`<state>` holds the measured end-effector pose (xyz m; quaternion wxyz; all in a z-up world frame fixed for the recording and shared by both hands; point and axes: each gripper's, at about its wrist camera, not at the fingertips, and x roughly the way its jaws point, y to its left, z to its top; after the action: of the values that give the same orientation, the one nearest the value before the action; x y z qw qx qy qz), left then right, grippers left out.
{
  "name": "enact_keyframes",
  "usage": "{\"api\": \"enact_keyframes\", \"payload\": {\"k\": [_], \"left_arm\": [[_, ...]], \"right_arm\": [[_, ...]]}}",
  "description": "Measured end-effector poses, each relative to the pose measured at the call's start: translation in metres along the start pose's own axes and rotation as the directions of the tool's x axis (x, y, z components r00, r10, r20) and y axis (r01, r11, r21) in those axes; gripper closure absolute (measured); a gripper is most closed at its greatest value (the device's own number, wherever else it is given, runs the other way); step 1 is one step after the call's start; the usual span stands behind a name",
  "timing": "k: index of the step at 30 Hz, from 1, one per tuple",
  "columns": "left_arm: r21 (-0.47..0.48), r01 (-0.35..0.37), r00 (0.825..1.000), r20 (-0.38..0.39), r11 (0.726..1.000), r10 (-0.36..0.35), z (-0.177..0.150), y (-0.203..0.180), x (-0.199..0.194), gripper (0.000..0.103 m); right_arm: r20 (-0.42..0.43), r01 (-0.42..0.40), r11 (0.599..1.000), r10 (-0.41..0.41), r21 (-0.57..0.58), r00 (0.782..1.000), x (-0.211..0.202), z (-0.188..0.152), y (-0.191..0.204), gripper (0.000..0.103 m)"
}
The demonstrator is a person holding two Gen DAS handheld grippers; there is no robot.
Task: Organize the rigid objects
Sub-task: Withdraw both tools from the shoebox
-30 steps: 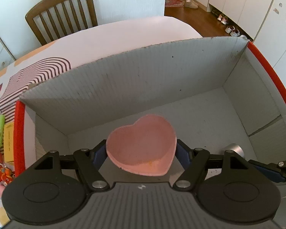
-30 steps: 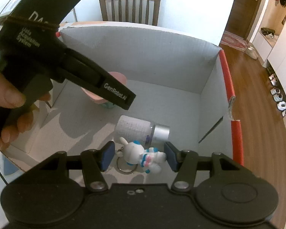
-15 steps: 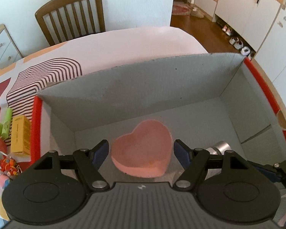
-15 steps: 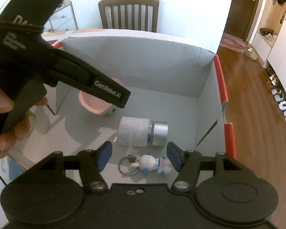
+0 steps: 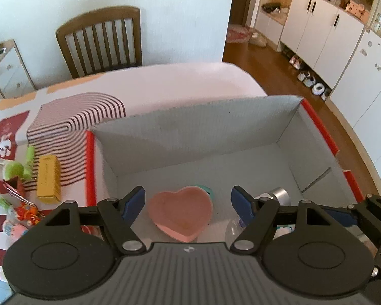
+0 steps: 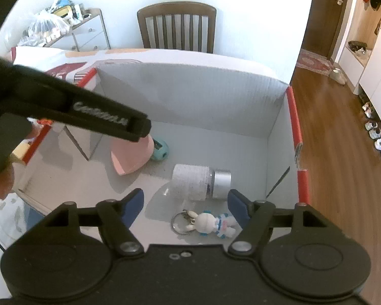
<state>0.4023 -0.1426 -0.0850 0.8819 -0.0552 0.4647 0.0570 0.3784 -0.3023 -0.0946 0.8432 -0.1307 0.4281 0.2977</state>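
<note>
Your left gripper (image 5: 187,200) and right gripper (image 6: 185,203) both hang with jaws spread and empty, low in frame above the cardboard box (image 6: 190,94). Inside, likely dropped there for sorting, lie the glossy rabbit keychain (image 6: 210,225), the ribbed jar (image 6: 200,181) on its side, and farther back the smooth pink heart dish (image 5: 181,212)

Black grippers, blue fingers (image 5: 133,202)

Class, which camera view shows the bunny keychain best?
The right wrist view: the bunny keychain lies in full sight with its ring on the box floor. In the left wrist view it is almost wholly hidden behind the gripper.
</note>
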Motion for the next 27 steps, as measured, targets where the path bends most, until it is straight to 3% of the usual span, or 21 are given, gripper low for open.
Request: {"api": "enact_keyframes", "payload": {"k": [16,27], "left_arm": [[-0.001,0.031,0.984,0.175,1.0,-0.03,-0.034,0.039,-0.084,0.028],[0.05,0.005,0.965,0.263,0.999,-0.018,-0.072,0.08,-0.13,0.025]], "right_arm": [[0.106,-0.023,1.0,0.022,0.009,0.994,-0.041,0.007,0.028,0.014],[0.228,-0.035,0.999,0.04,-0.029,0.973,-0.068,0.008,0.078,0.001]]}}
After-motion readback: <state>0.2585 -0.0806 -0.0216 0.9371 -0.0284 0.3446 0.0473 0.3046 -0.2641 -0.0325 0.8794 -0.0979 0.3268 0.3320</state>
